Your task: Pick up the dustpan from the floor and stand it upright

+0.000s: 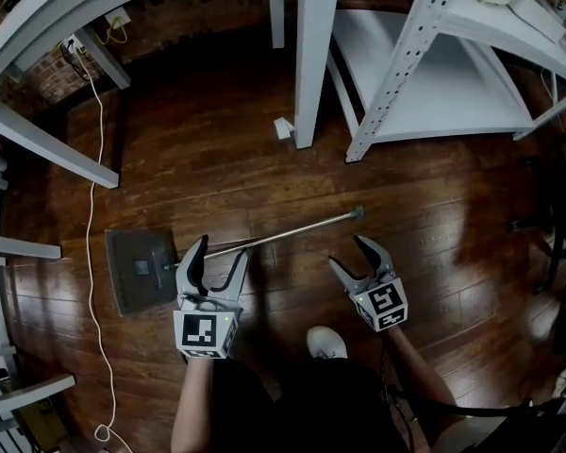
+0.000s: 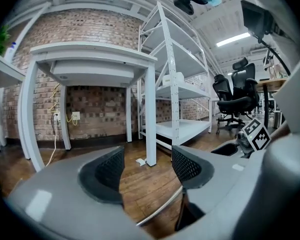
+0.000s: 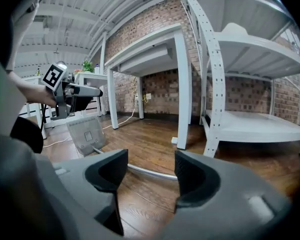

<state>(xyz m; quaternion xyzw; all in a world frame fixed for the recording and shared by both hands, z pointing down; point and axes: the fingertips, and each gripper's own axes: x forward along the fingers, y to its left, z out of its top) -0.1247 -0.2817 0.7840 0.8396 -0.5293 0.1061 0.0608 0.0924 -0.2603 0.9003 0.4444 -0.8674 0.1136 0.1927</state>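
- Both pairs of jaws are standing wide apart and gripping nothing. The left gripper (image 1: pixel 222 251) is sitting over the handle (image 1: pixel 302 227) close to the pan, and the right gripper (image 1: pixel 349 253) is hanging just short of it.
- The dustpan (image 1: pixel 140 270) is lying flat on the wooden floor (image 1: pixel 217 159), its handle running off to the right.
- I'd be settling the left jaws squarely around the handle before closing, then tipping up slowly so the pan isn't swinging.
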